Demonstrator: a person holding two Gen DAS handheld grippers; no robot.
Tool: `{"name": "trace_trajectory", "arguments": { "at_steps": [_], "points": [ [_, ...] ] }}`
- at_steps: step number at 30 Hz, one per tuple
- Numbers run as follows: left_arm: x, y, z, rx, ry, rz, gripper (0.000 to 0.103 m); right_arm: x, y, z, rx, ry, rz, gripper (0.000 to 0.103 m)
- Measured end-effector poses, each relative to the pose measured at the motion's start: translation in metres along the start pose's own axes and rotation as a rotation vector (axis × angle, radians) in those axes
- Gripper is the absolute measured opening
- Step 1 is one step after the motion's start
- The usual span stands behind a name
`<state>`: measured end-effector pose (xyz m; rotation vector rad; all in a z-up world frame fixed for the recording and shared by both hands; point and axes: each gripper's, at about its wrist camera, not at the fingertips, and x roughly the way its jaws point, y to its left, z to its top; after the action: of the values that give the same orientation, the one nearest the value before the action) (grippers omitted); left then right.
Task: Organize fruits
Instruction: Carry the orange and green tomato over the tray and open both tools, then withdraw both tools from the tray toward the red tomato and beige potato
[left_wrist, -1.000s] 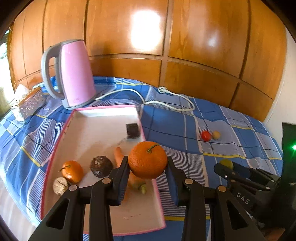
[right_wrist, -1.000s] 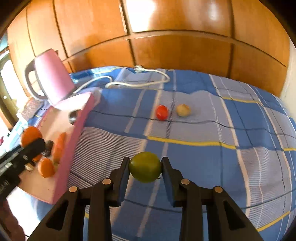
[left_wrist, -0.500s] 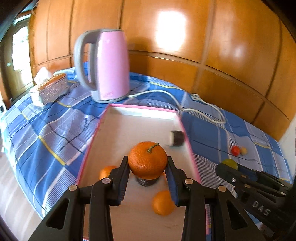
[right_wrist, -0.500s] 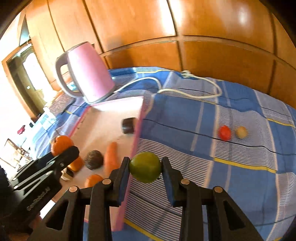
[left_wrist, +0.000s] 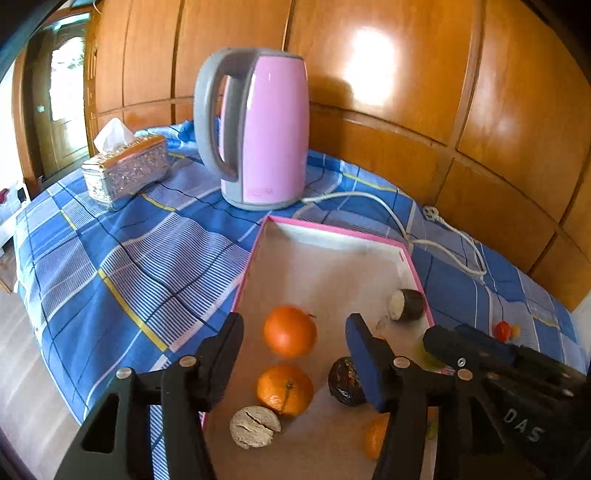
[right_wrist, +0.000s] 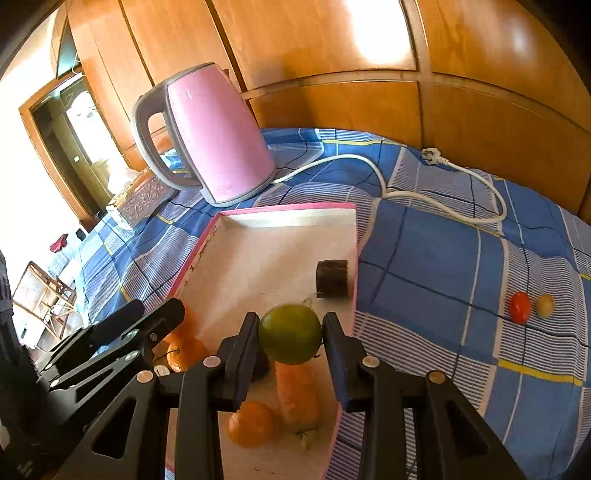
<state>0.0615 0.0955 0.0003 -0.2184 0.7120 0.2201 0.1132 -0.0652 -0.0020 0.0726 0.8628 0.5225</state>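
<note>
- Left gripper (left_wrist: 293, 363): jaws stood well apart with nothing pressed between the pads; they had just been opening. The large orange (left_wrist: 290, 331) lay in the gap between them, clear of both pads and slightly blurred, apparently just let go over the tray (left_wrist: 334, 233).
- Right gripper (right_wrist: 290, 360): jaws narrow around the green fruit (right_wrist: 290, 333); they had just been opening a little. The left pad touched the fruit; on the right a thin gap showed, so the grip looked to be loosening. The fruit hung above the tray's near part, over the carrot (right_wrist: 297, 393).
- Already in the pink-rimmed tray: a second orange (left_wrist: 285, 388), a cracked walnut-like item (left_wrist: 255, 426), a dark round fruit (left_wrist: 345, 380), a third orange (left_wrist: 375, 435) partly hidden behind the jaw, the carrot, and a dark cut piece with a pale face (left_wrist: 405, 304) near the right rim.
- Still outside the tray, well apart on the blue checked cloth (right_wrist: 436, 258): a small red fruit (right_wrist: 520, 307) and a small yellow one (right_wrist: 545, 305), just beside each other.
- Judgement: task mostly done. Large orange delivered, green fruit at the point of release; the two small fruits remained to be collected.
- Bystanders: pink kettle (left_wrist: 258, 133) with white cord (right_wrist: 424, 192), and tissue box (left_wrist: 123, 171), behind the tray.
</note>
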Motion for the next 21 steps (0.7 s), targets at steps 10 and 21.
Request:
{"name": "trace_trajectory", "arguments": {
  "at_steps": [10,21],
  "points": [
    [-0.011,-0.008,-0.011,0.015,-0.004,0.015,0.058,-0.012,-0.002,-0.016,0.010,-0.016,-0.025,0.037],
    [-0.031,-0.029,-0.021,0.075,-0.027,-0.021,0.058,-0.034,-0.015,-0.037,0.052,-0.042,-0.091,0.037]
  ]
}}
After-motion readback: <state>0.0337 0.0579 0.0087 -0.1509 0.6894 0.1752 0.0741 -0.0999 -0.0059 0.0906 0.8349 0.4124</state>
